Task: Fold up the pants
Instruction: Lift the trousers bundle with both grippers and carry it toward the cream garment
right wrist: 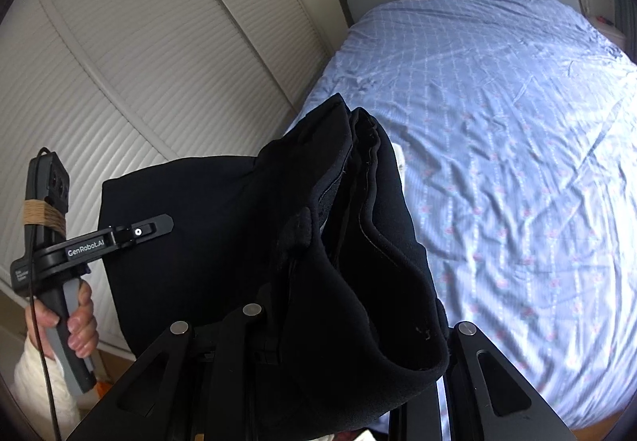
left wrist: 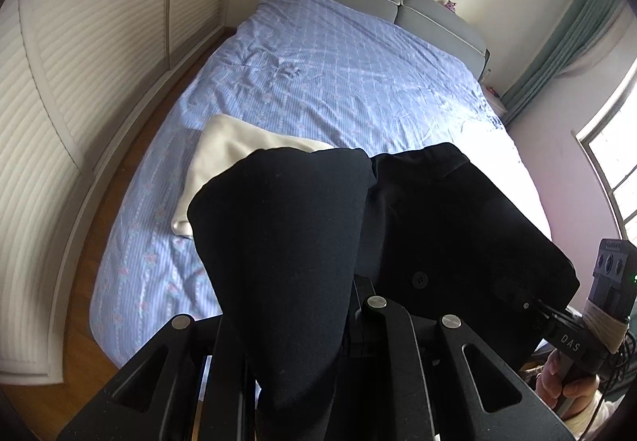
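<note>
Daylight from the window (left wrist: 613, 178) overexposes the bedspread (left wrist: 318, 82); fisheye edges curve

- Black pants (left wrist: 302, 242) drape over the left gripper (left wrist: 350, 325), hiding its fingertips.
- At 6 o'clock, pants (right wrist: 318, 261) bury the right gripper (right wrist: 318, 345) likewise.
- White cloth (left wrist: 223, 162) partly covered by pants at 9 o'clock.
- Bed (right wrist: 517, 162) cut off at 3 o'clock.

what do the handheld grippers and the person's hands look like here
Both are matte black two-finger grippers with silver pivot bolts. The left gripper reads "GenRobot.AI" and has a grey handle, tan tape and a black cable; the right gripper reads "DAS". The left hand is bare with a white sleeve.
</note>
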Available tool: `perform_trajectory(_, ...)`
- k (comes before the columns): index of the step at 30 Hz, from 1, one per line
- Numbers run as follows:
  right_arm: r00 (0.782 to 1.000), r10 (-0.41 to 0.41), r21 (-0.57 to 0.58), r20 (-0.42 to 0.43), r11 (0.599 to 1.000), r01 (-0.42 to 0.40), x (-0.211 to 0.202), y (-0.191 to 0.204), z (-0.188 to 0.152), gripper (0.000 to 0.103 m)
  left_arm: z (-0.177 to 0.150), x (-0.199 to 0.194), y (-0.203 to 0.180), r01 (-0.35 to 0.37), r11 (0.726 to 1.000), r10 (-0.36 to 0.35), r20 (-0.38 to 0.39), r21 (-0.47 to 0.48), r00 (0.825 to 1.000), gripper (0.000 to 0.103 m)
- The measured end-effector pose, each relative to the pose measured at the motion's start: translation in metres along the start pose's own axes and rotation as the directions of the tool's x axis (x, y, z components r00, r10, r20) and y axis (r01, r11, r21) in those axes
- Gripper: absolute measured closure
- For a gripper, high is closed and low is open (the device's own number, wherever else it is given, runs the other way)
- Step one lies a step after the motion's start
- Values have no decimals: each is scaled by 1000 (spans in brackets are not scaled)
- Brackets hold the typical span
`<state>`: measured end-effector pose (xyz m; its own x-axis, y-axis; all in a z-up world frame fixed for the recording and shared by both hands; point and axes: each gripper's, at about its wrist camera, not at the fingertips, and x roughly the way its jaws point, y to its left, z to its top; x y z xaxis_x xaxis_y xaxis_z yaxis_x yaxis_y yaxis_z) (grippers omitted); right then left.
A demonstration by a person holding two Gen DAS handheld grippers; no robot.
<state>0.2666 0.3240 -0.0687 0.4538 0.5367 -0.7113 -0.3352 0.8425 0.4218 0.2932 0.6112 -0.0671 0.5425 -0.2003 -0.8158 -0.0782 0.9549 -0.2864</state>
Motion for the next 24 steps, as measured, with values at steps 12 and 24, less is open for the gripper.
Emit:
perform_trajectory(12, 993, -108, 141, -56, 983, 114, 98, 38, 13, 77, 64, 58, 93, 106, 990, -91, -154, 93, 984, 85)
perform_trajectory(24, 953, -295, 288, -64, 909, 301, 214, 41, 77, 77, 190, 189, 125, 256, 921, -171, -286, 294, 943, 85)
